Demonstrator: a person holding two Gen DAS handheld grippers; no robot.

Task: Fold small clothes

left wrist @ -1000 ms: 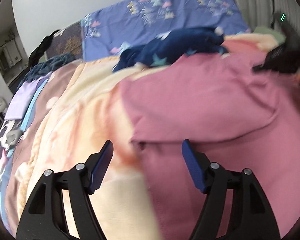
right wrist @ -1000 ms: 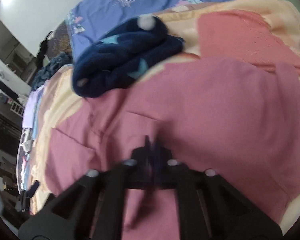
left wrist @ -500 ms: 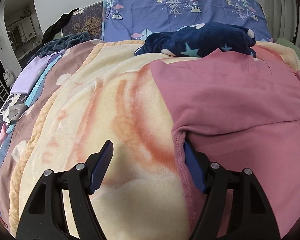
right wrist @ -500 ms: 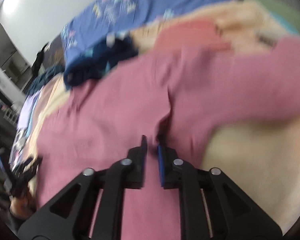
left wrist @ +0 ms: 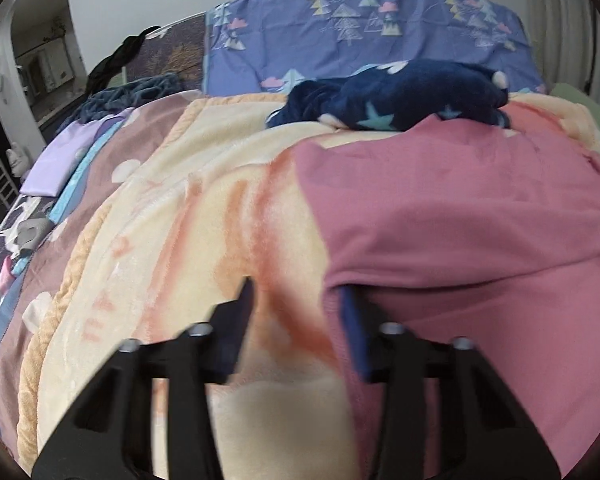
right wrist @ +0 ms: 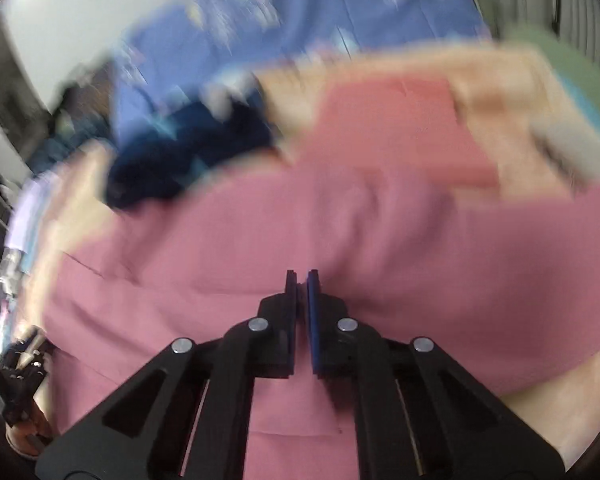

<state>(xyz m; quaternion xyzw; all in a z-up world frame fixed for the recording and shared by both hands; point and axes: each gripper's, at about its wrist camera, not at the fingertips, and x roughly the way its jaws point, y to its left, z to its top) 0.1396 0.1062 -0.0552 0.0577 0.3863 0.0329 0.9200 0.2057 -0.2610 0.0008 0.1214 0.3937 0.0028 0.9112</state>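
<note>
A pink garment lies spread on the cream and orange blanket. My left gripper is open, narrower than before, astride the garment's left edge: its right finger sits under a fold of pink cloth, its left finger over the blanket. In the blurred right wrist view my right gripper is shut on a pinch of the pink garment, which bunches around the fingertips.
A navy star-patterned fleece lies at the far edge of the blanket, before a blue tree-print pillow. A folded salmon cloth lies beyond the pink garment. Lilac and other clothes sit at the left.
My left gripper's fingers have closed partway around the garment's left edge. My right gripper, still shut on the cloth, has swung fast, and the pink cloth has shifted with it.
</note>
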